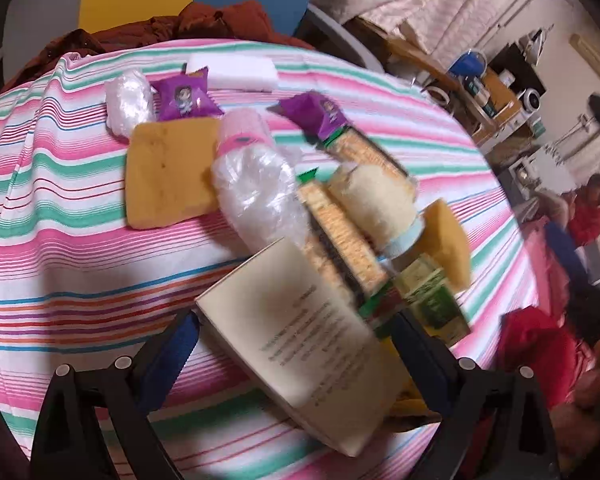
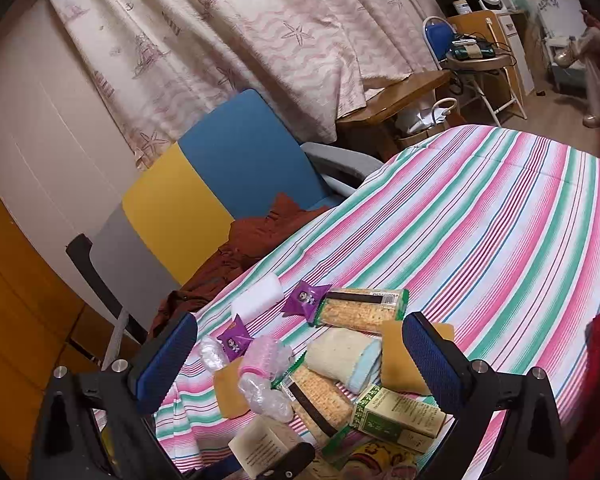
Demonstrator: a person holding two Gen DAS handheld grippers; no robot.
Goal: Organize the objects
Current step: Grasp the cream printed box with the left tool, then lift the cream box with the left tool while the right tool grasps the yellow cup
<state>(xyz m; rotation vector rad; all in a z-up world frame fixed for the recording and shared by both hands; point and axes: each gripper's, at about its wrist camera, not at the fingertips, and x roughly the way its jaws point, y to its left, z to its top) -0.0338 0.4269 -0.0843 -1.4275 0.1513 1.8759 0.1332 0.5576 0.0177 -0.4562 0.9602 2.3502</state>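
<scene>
The left gripper (image 1: 296, 344) is pinching a cream box (image 1: 300, 332) between its blue pads, holding it tilted above the striped cloth (image 1: 60, 208). The right gripper (image 2: 300, 354) is hanging spread wide with nothing between its fingers, over the pile. Just beyond the box, cracker packs (image 1: 340, 232), a rolled towel (image 1: 374, 204), a green box (image 1: 436, 300) and sponges (image 1: 168, 172) are lying crowded together, touching. Purple sachets (image 1: 186, 96) and a white block (image 1: 236, 74) are sitting farther back.
</scene>
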